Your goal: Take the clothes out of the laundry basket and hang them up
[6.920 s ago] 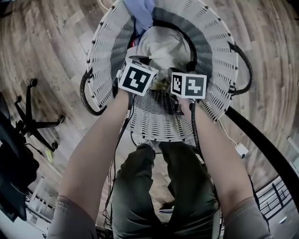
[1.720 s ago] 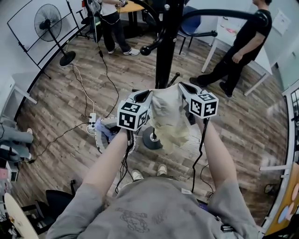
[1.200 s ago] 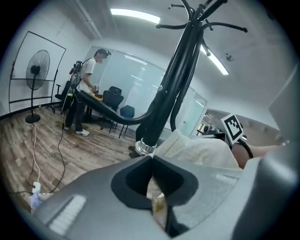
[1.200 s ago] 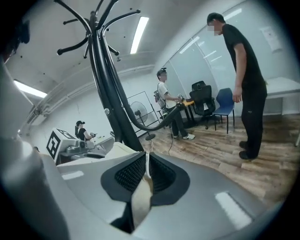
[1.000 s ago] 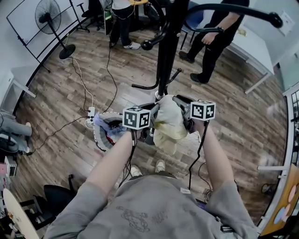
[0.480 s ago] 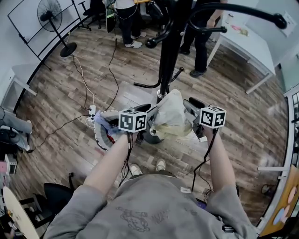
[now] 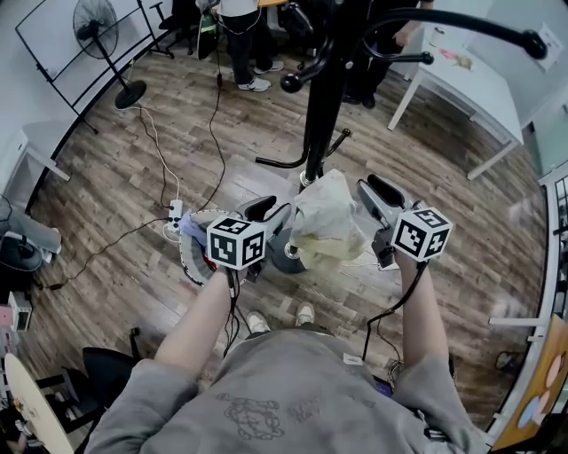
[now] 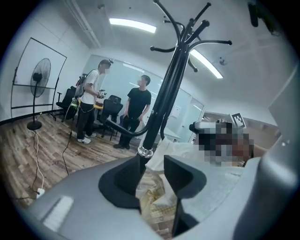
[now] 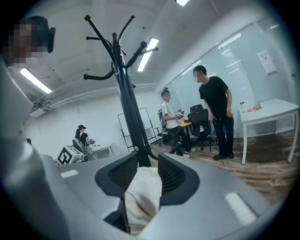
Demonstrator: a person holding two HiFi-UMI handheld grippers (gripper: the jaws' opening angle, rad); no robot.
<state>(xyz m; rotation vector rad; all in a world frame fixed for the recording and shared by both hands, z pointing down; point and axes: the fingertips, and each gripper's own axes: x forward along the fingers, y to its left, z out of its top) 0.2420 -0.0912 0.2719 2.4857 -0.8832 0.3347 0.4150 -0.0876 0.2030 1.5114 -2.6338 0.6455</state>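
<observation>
a person holds a claw in each hand. in the head view the left claw (image 7: 271,213) sits a bit left of the middle and the right claw (image 7: 377,199) sits a bit right of it. a cream cloth (image 7: 327,222) is up in the air between the two claws, in the middle of the frame. it is just under the tall black coat stand (image 7: 324,97), which runs up to the top edge. in the right gripper view the right claw (image 9: 147,176) squeezes a fat fold of the cream cloth (image 9: 140,201), and its jaws have just been closing a little on it. in the left gripper view the left claw (image 8: 154,178) has its jaws a little apart, with the cream cloth (image 8: 157,199) bunched in the gap. the cloth seems to be pinched there, but that part is dark and it is hard to be sure. the white laundry basket (image 7: 186,259) is on the wood floor (image 7: 133,177) at the middle left, partly behind the left claw. a blue cloth (image 7: 193,229) lies in it. a fan (image 7: 93,19) stands in the upper left corner and a white table (image 7: 475,84) is in the upper right. other people (image 7: 238,40) stand at the top edge.
</observation>
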